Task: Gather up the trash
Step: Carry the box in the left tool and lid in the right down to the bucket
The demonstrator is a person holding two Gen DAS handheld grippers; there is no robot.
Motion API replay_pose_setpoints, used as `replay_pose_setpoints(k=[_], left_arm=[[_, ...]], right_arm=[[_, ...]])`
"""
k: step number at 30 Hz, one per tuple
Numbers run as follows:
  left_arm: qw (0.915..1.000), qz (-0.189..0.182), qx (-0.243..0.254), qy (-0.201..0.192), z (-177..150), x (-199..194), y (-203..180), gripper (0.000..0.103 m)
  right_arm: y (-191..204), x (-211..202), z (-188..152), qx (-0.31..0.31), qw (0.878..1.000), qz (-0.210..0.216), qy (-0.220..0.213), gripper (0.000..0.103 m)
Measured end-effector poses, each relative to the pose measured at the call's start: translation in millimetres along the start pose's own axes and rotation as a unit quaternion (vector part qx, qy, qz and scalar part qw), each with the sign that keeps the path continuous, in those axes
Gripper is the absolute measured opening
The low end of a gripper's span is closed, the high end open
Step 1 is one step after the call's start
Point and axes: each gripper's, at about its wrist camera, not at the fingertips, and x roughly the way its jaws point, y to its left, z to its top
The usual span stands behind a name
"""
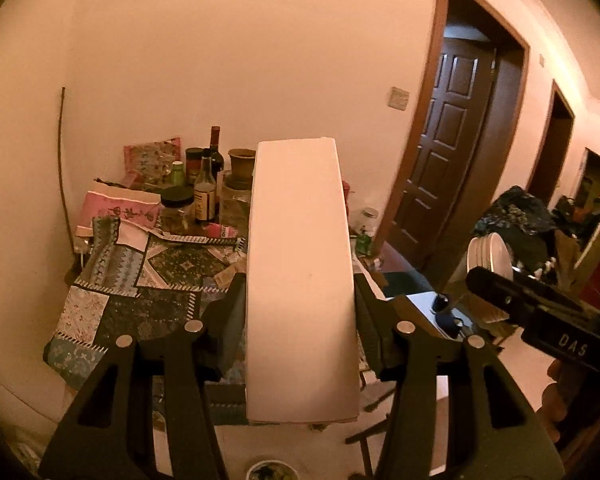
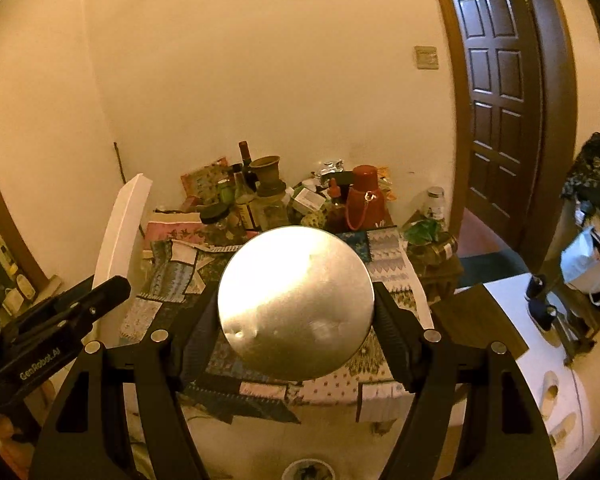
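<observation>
left gripper point(image 1: 300, 320): clamped across white box point(image 1: 300, 280), which juts ahead of our jaws | right gripper point(image 2: 296, 320): clamped on round metal can point(image 2: 296, 300) between pads | handling: we judge both light, box crushable, can slippery; grip mid-sides

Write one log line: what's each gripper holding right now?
left hand-held gripper: shut on white box | right hand-held gripper: shut on round metal lid | both above patchwork-cloth table

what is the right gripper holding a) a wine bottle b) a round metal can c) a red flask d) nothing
b: the right gripper has its pads pressed on both sides of a round metal can, seen end-on, held above the patchwork table.
</observation>
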Motion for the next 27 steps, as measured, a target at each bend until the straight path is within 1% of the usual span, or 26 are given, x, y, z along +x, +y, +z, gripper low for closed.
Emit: replay_pose_setpoints(k=[3, 9, 12, 15, 18, 21, 23, 27], left_arm=[[0.9999, -0.012, 0.009, -0.002, -11, -27, 10, 0.05], [0.9996, -0.022, 0.02, 0.005, -41, -82, 37, 0.05], [0.9995, -0.024, 0.018, 0.01, -55, -103, 48, 0.05], [0.9992, -0.029, 0.017, 0.023, -71, -120, 56, 0.05], [0.9988, -0.028, 0.02, 0.035, -84, -131, 60, 0.05], [0.9983, -0.031, 0.008, 0.049, -96, -136, 65, 0.05], [0.9975, -0.034, -0.004, 0.062, -104, -134, 66, 0.05], [0.9959, -0.031, -0.01, 0.084, -121, -129, 63, 0.05]], right_arm=[[18, -20, -15, 0.006, 1.0, -0.012, -0.001, 0.07], [53, -50, -46, 0.029, 0.999, -0.027, -0.002, 0.07], [67, -62, -62, 0.038, 0.999, -0.032, 0.004, 0.07], [78, -74, -75, 0.043, 0.998, -0.04, 0.012, 0.07], [85, -82, -86, 0.047, 0.998, -0.044, 0.021, 0.07], [88, -86, -96, 0.046, 0.997, -0.047, 0.033, 0.07], [88, -87, -103, 0.048, 0.997, -0.047, 0.042, 0.07], [81, -85, -116, 0.053, 0.995, -0.051, 0.063, 0.07]])
